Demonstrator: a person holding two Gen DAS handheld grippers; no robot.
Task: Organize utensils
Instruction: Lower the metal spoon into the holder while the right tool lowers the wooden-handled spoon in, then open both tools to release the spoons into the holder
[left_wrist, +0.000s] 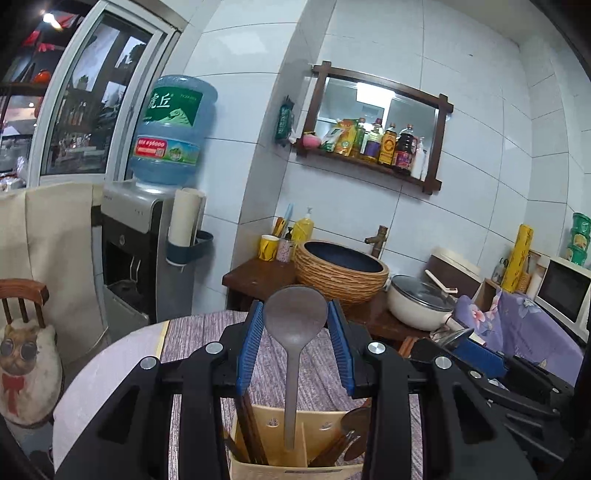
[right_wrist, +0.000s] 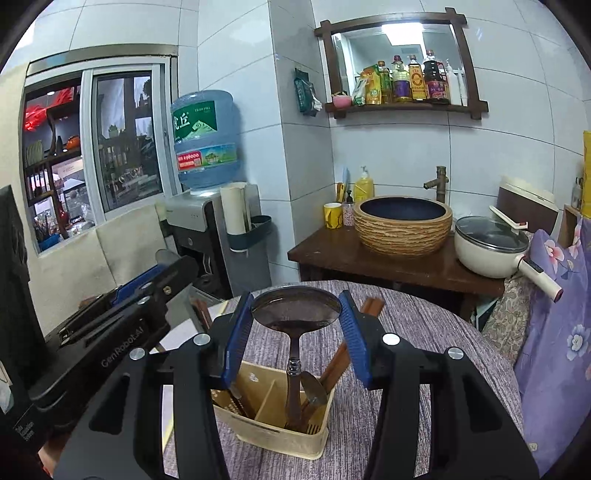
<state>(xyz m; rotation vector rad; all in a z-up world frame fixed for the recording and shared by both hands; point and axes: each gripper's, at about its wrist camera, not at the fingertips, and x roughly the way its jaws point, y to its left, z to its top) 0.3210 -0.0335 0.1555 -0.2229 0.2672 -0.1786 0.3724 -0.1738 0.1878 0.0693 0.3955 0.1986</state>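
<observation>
My left gripper (left_wrist: 296, 306) is shut on the bowl of a grey spoon (left_wrist: 291, 384), its blue pads pressing on both sides. The handle hangs straight down over a beige divided utensil holder (left_wrist: 269, 424) with dark chopsticks and wooden spoons in it. My right gripper (right_wrist: 295, 295) is shut on the bowl of a dark ladle with a metal rim (right_wrist: 295, 314). The ladle's handle reaches down into a compartment of the holder (right_wrist: 273, 432), beside a metal spoon and a fork. Each gripper shows at the edge of the other's view.
The holder stands on a round table with a purple-grey striped cloth (right_wrist: 424, 332). Behind it is a wooden counter (right_wrist: 332, 254) with a woven basin (right_wrist: 402, 229) and a lidded white pot (right_wrist: 487, 247). A water dispenser (left_wrist: 147, 251) stands at the left.
</observation>
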